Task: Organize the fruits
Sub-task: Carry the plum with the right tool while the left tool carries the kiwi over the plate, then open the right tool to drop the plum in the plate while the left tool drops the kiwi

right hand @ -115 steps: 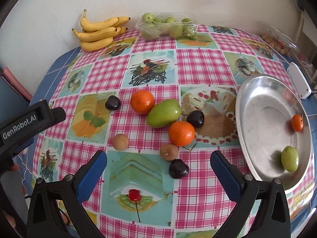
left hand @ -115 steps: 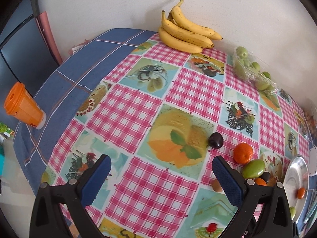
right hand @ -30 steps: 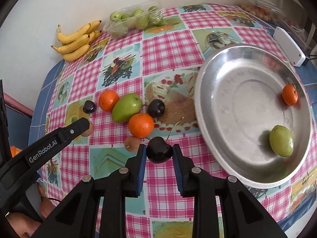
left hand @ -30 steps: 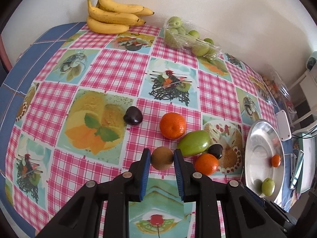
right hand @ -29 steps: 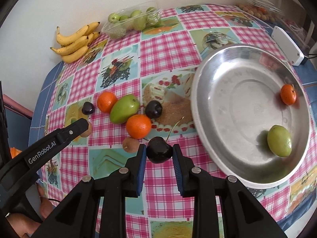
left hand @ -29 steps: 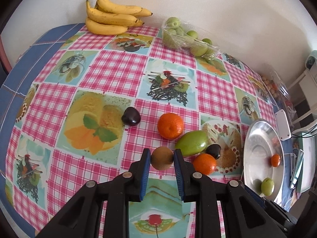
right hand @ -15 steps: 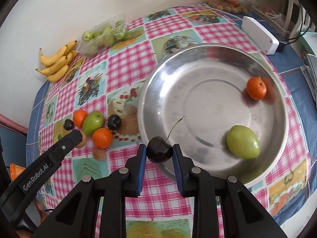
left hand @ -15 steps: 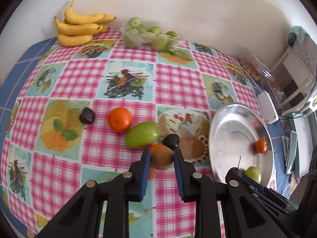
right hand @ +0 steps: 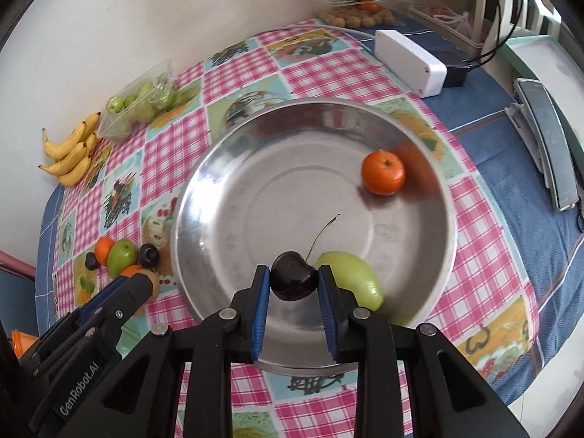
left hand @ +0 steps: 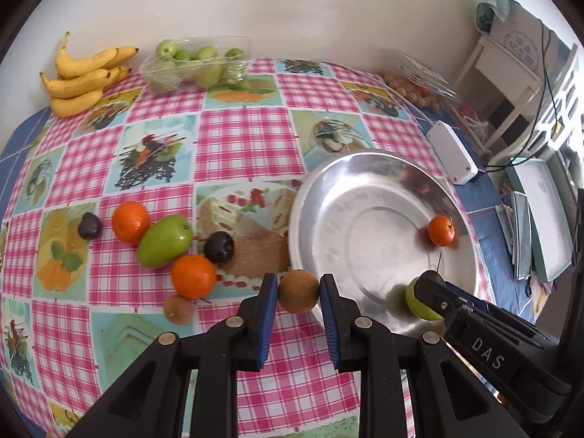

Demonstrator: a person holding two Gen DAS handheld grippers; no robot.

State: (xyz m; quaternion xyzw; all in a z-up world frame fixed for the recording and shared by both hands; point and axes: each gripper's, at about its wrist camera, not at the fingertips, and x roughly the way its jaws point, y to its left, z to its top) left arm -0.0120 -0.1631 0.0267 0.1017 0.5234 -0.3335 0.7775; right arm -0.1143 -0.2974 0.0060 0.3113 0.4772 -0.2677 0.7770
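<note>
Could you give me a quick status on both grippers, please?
Left gripper shut on brown round fruit, near steel bowl rim. Right gripper shut on cherry, over bowl. Green fruit beside cherry.

The left gripper (left hand: 298, 292), black with blue pads, is closed on a round brown fruit (left hand: 298, 291), pinching it at the fingertips just at the near rim of a shiny round metal dish (left hand: 368, 168). The right gripper (right hand: 293, 280), built the same, is clamped on a dark cherry with a thin stem (right hand: 293, 280), held over the near part of the dish. The left one reaches in from the right gripper's lower left
</note>
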